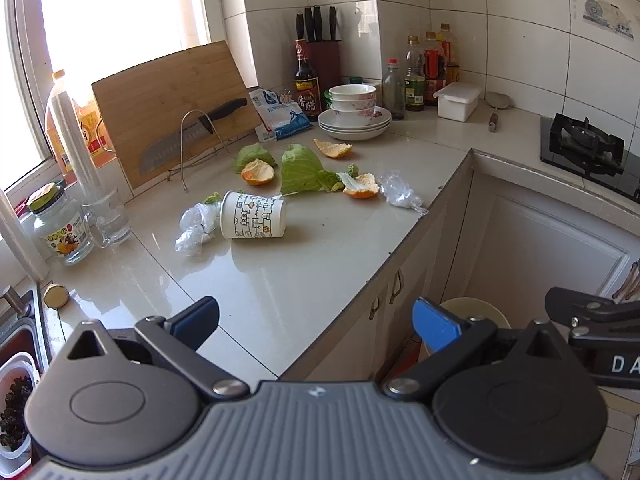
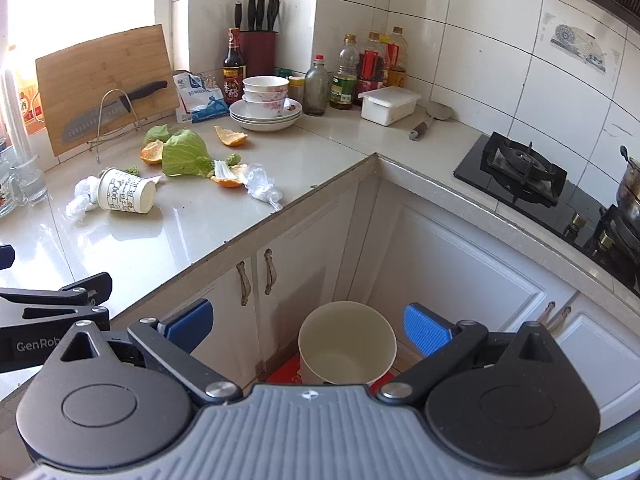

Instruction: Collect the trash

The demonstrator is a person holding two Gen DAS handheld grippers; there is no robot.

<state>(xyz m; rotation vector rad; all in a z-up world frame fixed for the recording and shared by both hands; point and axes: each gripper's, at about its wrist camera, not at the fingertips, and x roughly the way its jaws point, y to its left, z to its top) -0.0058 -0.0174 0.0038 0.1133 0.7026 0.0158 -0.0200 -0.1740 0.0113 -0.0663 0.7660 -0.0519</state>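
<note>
Trash lies on the counter: a tipped paper cup (image 1: 253, 215) (image 2: 127, 196), crumpled plastic (image 1: 195, 229) beside it, another plastic wad (image 1: 400, 194) (image 2: 261, 188) near the counter edge, cabbage leaves (image 1: 300, 168) (image 2: 184, 154) and several orange peels (image 1: 333, 148) (image 2: 230, 136). A cream bin (image 2: 347, 344) (image 1: 476, 310) stands on the floor below the counter corner. My left gripper (image 1: 316, 322) is open and empty, held over the counter's front edge. My right gripper (image 2: 308, 326) is open and empty, above the bin.
A cutting board with a knife (image 1: 172, 112) leans at the back left. Stacked bowls (image 1: 354, 114), sauce bottles (image 1: 424, 72), a white box (image 1: 458, 100) and a knife block stand along the wall. A jar (image 1: 60, 226) and glass mug sit left. The stove (image 2: 520, 170) is right.
</note>
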